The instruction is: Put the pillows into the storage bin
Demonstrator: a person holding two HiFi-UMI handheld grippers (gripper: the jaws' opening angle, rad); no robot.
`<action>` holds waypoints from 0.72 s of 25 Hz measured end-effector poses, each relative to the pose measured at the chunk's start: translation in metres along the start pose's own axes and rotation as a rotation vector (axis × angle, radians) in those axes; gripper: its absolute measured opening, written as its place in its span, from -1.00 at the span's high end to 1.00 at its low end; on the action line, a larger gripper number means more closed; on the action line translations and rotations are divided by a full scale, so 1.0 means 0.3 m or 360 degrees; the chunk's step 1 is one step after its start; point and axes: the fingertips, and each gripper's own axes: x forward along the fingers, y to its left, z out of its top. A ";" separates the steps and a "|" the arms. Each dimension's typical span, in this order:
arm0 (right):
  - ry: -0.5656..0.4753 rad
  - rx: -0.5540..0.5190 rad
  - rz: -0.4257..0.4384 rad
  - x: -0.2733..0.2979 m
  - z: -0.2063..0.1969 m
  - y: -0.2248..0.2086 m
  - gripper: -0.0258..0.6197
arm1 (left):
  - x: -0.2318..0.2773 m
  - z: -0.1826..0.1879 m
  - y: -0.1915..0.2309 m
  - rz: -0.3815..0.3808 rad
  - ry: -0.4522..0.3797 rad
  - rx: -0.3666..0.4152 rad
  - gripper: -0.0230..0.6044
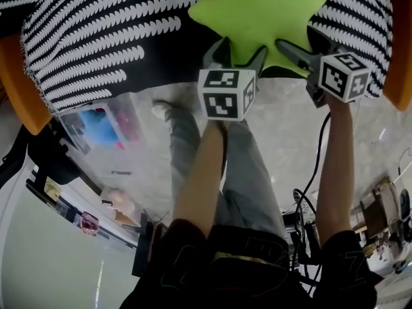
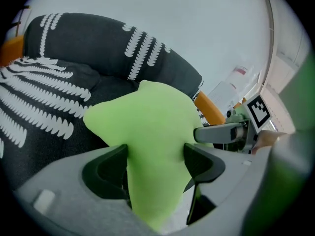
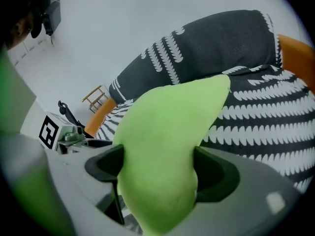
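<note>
Both the left tongs (image 2: 156, 154) and right tongs (image 3: 158, 156) gape open. Each straddles a point of the green star pillow (image 1: 264, 11).

Black floor cable (image 1: 316, 166), wooden chair (image 3: 94, 98)

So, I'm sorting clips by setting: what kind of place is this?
Probably a workroom or lab, not a home: a bare grey floor, loose black cables lying on it, and a clear plastic box of blue and pink things.
</note>
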 end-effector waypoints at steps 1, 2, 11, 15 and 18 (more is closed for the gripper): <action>-0.0003 -0.0010 -0.0001 0.005 -0.008 0.007 -0.47 | -0.001 -0.011 0.010 0.0005 0.0011 -0.0014 -0.23; 0.0000 -0.0020 -0.0001 0.009 -0.017 0.016 -0.47 | -0.001 -0.023 0.018 0.0004 0.0024 -0.0029 -0.24; -0.0031 -0.0103 -0.0079 -0.071 -0.014 0.108 -0.24 | -0.051 -0.018 -0.021 -0.0123 -0.0029 0.0027 -0.10; -0.0085 -0.0011 -0.0067 -0.063 -0.040 0.206 -0.21 | -0.145 -0.025 0.023 -0.0116 -0.0069 0.0080 -0.06; -0.0100 0.0012 -0.0051 -0.028 -0.058 0.255 -0.20 | -0.182 -0.041 0.071 -0.0110 -0.0066 0.0096 -0.06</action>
